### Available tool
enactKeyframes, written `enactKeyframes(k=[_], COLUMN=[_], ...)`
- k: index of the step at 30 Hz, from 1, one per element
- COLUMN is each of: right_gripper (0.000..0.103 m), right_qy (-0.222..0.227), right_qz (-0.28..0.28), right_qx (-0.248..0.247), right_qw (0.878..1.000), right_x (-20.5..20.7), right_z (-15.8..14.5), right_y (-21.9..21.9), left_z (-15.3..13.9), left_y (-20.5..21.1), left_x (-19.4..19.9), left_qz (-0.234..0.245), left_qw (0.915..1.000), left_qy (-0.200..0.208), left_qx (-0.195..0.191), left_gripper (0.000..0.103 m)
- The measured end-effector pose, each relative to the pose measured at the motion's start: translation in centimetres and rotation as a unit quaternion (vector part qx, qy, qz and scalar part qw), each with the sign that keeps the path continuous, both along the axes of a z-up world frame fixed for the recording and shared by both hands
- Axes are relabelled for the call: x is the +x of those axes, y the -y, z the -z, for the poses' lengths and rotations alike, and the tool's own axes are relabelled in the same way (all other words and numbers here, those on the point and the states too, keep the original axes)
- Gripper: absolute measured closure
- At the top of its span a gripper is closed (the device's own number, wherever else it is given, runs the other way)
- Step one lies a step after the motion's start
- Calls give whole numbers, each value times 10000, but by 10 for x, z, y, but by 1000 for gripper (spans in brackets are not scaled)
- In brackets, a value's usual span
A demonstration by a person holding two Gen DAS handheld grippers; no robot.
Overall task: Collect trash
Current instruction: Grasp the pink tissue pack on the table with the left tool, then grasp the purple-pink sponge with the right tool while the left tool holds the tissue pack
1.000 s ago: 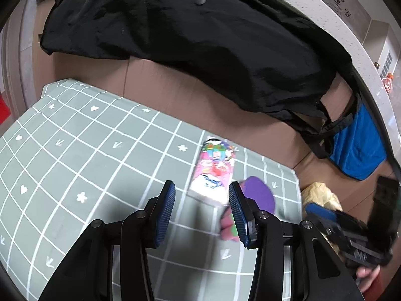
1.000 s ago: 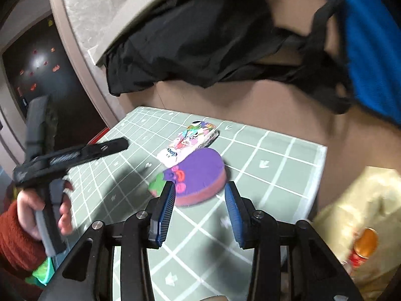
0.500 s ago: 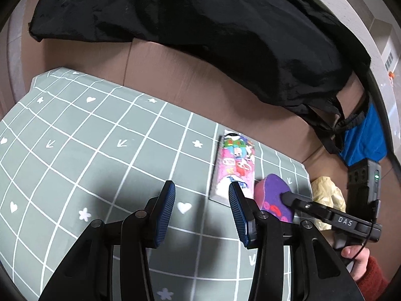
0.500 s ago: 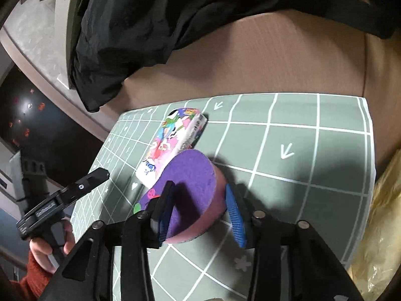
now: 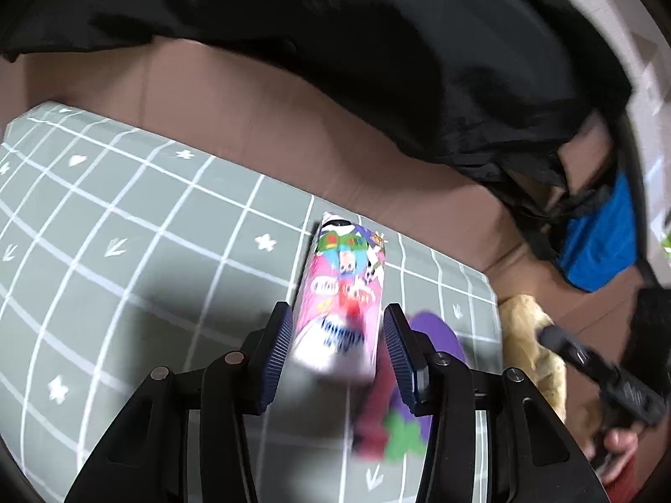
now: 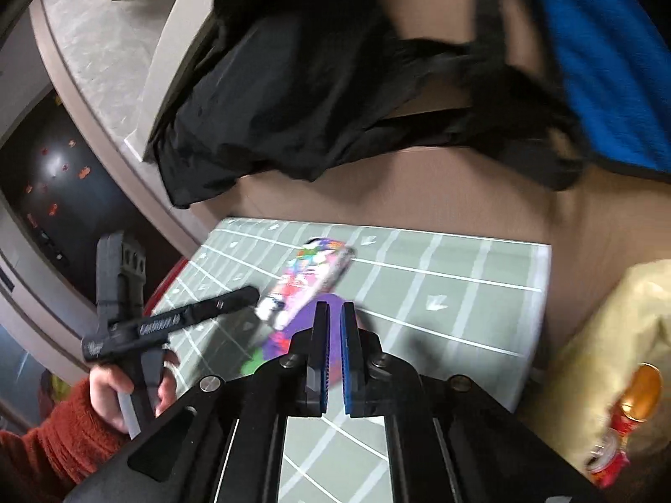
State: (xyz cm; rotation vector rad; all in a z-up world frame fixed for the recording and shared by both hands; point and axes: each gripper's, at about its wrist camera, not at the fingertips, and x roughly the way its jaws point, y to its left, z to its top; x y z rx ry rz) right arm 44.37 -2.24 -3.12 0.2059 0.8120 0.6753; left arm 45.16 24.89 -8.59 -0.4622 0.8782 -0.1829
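A pink, colourfully printed tissue pack (image 5: 342, 297) lies on the green grid mat (image 5: 126, 251). My left gripper (image 5: 337, 350) is open with its near end between the two pads. The pack also shows in the right wrist view (image 6: 308, 287). A flat purple and pink foam piece (image 5: 402, 394) lies just right of the pack. My right gripper (image 6: 333, 335) is shut on the edge of this purple piece (image 6: 293, 335).
A black garment (image 5: 335, 63) drapes over the brown sofa back (image 5: 260, 142). A blue bag (image 5: 599, 247) hangs at the right. A yellow plastic bag (image 6: 608, 356) with a red can (image 6: 620, 427) in it sits right of the mat.
My left gripper moved forward and right so the tissue pack sits between its pads. My right gripper closed on the purple foam piece.
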Motion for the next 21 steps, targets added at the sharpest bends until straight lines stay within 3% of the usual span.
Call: enactKeyframes(k=[7, 11, 12, 15, 21], right_gripper=[93, 78, 75, 74, 74], right_qy=[213, 221, 189, 53, -722], right_qz=[193, -37, -162, -518, -565], right_qx=[-480, -662, -685, -703, -171], right_qw=[9984, 9976, 9973, 9962, 9956], right_x=[-18, -23, -23, -28, -22], right_z=[2, 6, 6, 9, 33], right_y=[31, 27, 21, 0, -29], left_z=[11, 11, 11, 7, 3], left_y=[34, 39, 37, 28, -16], left_x=[47, 50, 47, 32, -22], left_qz=[130, 87, 90, 67, -45], left_qw=[9943, 9934, 9933, 9947, 9936], left_qy=[-445, -623, -668, -567, -525], left_qx=[958, 962, 940, 859, 996], left_gripper=[52, 51, 57, 73, 76])
